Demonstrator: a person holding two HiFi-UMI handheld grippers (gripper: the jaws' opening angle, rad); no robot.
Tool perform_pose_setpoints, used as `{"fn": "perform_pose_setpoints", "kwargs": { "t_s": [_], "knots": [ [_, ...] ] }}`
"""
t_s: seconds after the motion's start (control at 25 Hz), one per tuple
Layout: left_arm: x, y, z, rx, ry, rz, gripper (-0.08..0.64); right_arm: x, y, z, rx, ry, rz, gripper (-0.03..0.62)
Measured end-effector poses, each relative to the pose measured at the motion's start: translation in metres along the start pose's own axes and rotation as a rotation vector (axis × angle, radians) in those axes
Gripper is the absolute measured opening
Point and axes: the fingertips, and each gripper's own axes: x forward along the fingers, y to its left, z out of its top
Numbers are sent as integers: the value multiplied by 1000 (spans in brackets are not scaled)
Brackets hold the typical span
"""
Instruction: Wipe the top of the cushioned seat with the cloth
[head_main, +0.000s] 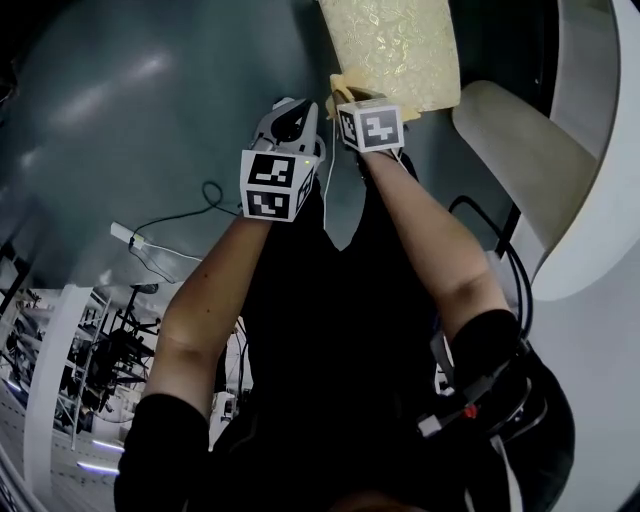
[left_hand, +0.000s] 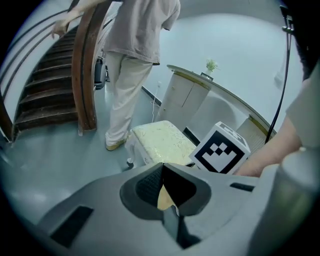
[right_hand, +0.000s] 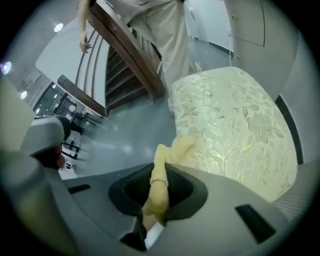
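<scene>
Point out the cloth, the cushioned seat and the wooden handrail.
cloth (right_hand: 160, 175): right gripper view, bunched part between the jaws.
cushioned seat (right_hand: 235, 120): right gripper view, middle of patterned top.
wooden handrail (left_hand: 84, 70): left gripper view, middle of curved brown rail.

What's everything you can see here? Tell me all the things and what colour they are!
cushioned seat: one, pale gold with a flowery top, ahead of both grippers.
cloth: one, yellow, at the seat's near edge.
staircase: one, dark steps with a brown wooden rail, beyond the seat.
other person: one, beige clothes, standing by the staircase.
counter: one, white and curved, behind the seat.
plant: one, small and green, on the counter.
cable: one, black, on the grey floor.
left gripper: one, grey, shut with a yellow bit of cloth between its jaws.
right gripper: one, grey, shut on the cloth.
</scene>
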Motion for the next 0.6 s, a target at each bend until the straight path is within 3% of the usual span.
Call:
{"fn": "perform_pose_setpoints", "kwargs": {
  "t_s": [0.24,0.44,0.6],
  "knots": [
    [-6,-5,9,-12,-7,19,5,-43,7,34,-23,-127,67,60],
    [16,-20,28,-5,-37,6,5,-78,-44,66,-31,-216,26,60],
    [34,-46,55,2,-50,-6,4,-118,-104,88,25,-275,-33,60]
  ]
}}
